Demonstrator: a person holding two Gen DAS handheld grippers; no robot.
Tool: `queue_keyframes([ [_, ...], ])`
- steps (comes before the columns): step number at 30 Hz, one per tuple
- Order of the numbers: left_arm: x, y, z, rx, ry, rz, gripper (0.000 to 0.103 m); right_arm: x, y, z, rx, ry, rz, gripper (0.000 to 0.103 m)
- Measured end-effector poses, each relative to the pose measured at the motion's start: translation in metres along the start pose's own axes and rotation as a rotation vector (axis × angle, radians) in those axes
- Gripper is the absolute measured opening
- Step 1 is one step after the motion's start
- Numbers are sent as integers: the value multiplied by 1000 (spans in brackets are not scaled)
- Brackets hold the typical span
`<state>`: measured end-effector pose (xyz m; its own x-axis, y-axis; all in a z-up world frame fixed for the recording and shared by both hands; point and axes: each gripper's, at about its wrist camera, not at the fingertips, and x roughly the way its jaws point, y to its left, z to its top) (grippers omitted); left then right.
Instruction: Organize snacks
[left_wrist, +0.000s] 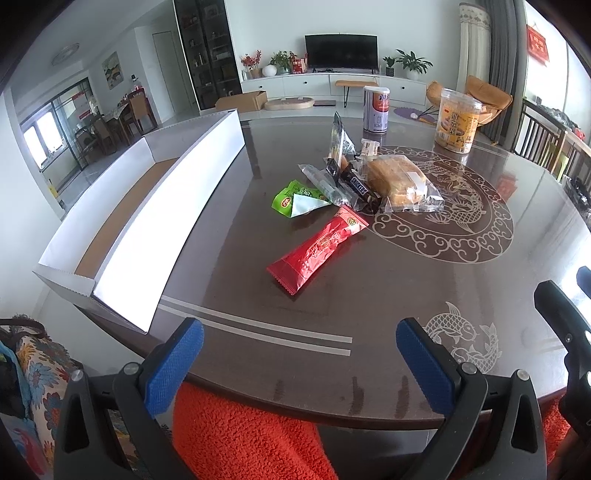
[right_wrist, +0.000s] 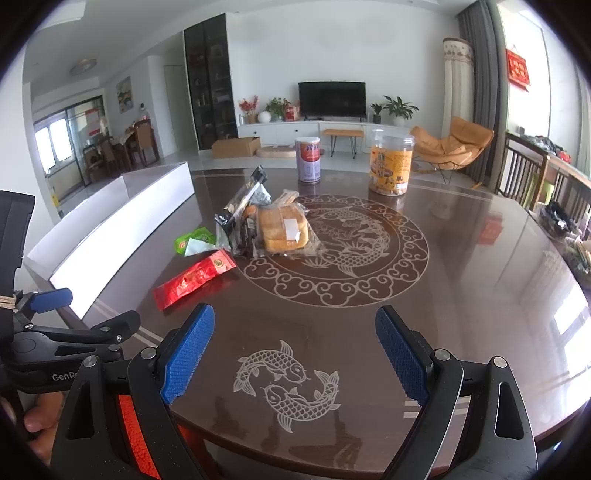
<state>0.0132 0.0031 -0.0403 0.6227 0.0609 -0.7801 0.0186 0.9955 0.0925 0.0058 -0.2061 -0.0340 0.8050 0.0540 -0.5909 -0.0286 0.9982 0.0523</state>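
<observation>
1. Dark glossy brown surface (left_wrist: 369, 280), inlaid with fish motifs, is carrying all the snacks; a long white cardboard box (left_wrist: 147, 221) with a brown floor is sitting along its left side, holding nothing visible.
2. Left gripper (left_wrist: 299, 365) is hovering at the near edge — blue-padded fingers (left_wrist: 173, 365) are standing spread wide, gripping nothing.
3. Right gripper (right_wrist: 295, 358) is hovering over the paired-fish inlay, its fingers (right_wrist: 188, 347) likewise spread apart and empty.
4. Red snack packet (left_wrist: 317, 247) is lying flat nearest the grippers, apart from the box.
5. Green packet (left_wrist: 295, 197) is lying just behind it, touching a central pile: a Snickers bar (left_wrist: 360, 186), a clear-wrapped bread loaf (left_wrist: 399, 181) and a tall dark packet (left_wrist: 338, 144) leaning upright.
6. Purple-and-white can (left_wrist: 376, 109) and clear jar with a yellow label (left_wrist: 458, 120) are standing upright behind the pile — well apart from each other.
</observation>
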Motion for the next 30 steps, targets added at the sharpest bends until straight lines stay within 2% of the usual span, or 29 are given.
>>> queue_keyframes([
  [4, 2, 0, 0, 10, 6, -7, 103, 1, 0, -1, 1, 2, 1, 91],
  [10, 13, 9, 0, -37, 57, -26, 103, 4, -5, -3, 16, 12, 1, 91],
  [16, 8, 3, -2, -13, 42, -29, 103, 3, -5, -2, 16, 9, 3, 91],
  [30, 16, 3, 0, 12, 65, -47, 103, 6, -10, -4, 34, 28, 11, 91],
])
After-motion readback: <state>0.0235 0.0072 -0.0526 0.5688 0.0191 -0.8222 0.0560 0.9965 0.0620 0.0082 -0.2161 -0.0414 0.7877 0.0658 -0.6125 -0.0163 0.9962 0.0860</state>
